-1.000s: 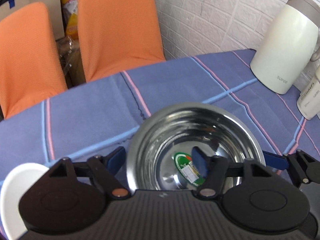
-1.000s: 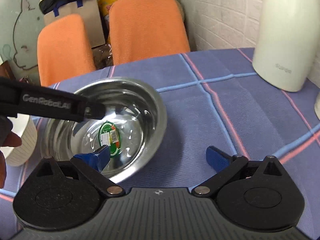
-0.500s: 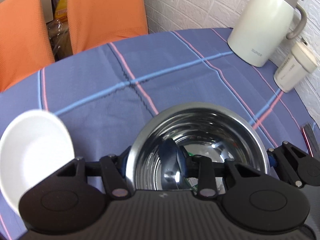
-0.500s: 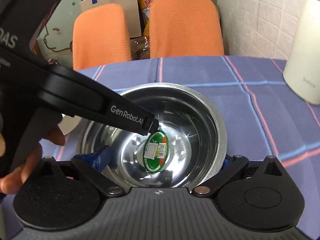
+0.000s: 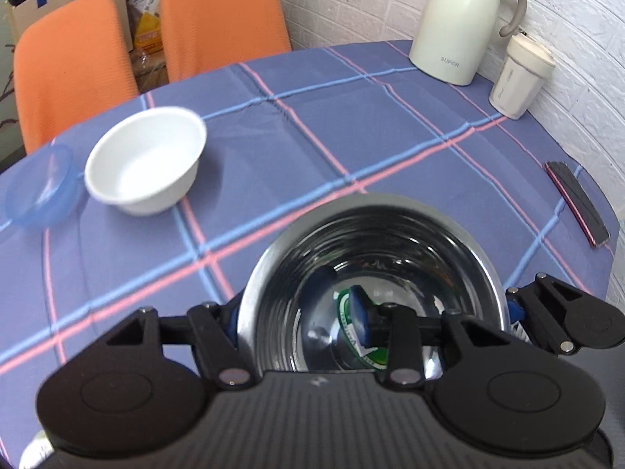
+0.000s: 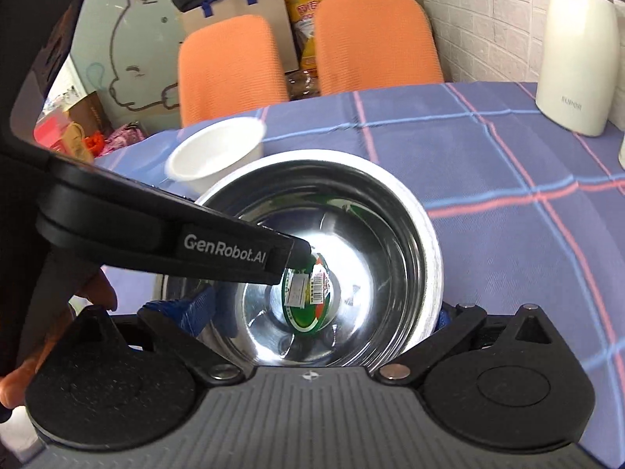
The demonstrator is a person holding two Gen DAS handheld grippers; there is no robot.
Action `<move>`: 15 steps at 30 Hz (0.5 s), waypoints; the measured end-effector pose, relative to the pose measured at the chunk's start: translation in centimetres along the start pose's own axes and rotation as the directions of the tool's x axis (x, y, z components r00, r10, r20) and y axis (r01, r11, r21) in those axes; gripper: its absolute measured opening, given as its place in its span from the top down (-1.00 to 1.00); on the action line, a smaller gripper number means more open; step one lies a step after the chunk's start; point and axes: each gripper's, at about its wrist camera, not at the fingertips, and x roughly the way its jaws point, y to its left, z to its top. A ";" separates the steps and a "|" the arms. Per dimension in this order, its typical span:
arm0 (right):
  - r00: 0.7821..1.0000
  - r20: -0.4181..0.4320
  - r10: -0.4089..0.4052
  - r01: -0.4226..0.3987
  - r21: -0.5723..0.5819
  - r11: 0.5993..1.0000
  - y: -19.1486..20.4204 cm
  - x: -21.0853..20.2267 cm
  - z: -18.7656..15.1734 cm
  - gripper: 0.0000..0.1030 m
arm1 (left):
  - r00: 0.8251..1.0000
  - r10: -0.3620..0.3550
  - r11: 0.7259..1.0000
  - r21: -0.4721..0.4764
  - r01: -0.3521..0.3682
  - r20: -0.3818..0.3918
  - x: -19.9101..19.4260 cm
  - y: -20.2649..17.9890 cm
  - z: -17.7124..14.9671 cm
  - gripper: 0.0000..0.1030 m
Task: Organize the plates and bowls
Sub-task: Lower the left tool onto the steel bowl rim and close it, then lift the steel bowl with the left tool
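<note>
Above blue tablecloth (image 5: 351,129), shiny steel bowl (image 5: 461,250), green-labelled

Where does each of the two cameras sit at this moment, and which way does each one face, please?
Left wrist view: mounted on the left tool, facing forward across the steel bowl, whose wall its fingers straddle, toward the white bowl, blue bowl and thermos; only tool fingers show.
Right wrist view: mounted on the right tool, at the steel bowl's near rim, facing the orange chairs; the person's hand shows.
Shared: steel bowl, white bowl, thermos, chairs, checked tablecloth.
</note>
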 end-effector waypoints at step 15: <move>0.997 -0.079 -0.003 0.004 0.004 1.000 1.9 -0.3 -4.2 -0.78 | 0.999 -0.030 0.999 -0.043 0.030 -0.014 1.5 -0.2 -3.6 0.16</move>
